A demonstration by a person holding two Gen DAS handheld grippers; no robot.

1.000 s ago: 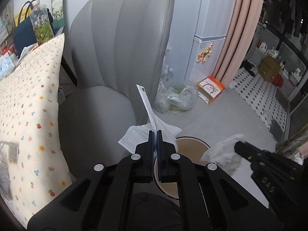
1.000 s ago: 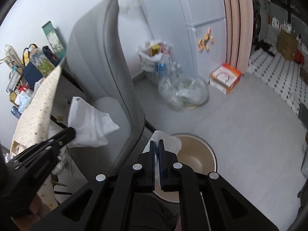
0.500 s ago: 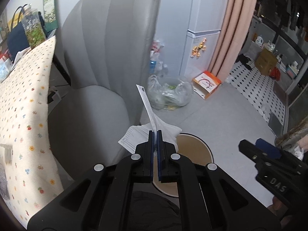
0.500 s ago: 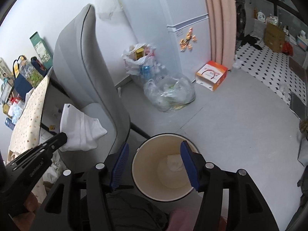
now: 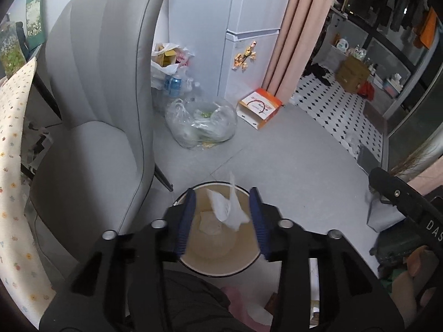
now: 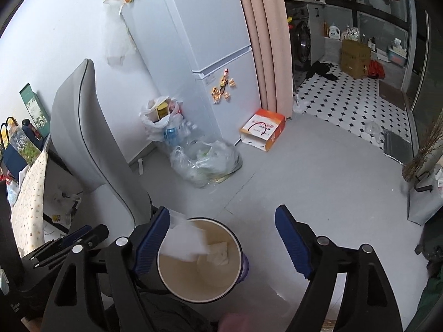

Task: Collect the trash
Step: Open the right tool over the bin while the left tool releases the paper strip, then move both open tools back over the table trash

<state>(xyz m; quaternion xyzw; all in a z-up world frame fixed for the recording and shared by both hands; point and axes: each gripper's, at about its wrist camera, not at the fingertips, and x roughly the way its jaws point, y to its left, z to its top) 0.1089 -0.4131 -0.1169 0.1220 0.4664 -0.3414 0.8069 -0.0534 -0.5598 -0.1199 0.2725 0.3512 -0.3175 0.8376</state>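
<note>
A white crumpled paper receipt (image 5: 225, 207) hangs loose in the mouth of the round cream-coloured waste bin (image 5: 243, 260), above a white tissue wad (image 5: 209, 222) on its bottom. The left gripper (image 5: 221, 221) is spread wide, holding nothing; the right gripper (image 6: 221, 240) is also wide apart and empty. The bin stands on grey floor tiles (image 6: 318, 182) beside a grey padded chair (image 5: 97, 96). Motion blur smears the receipt in the right wrist view.
</note>
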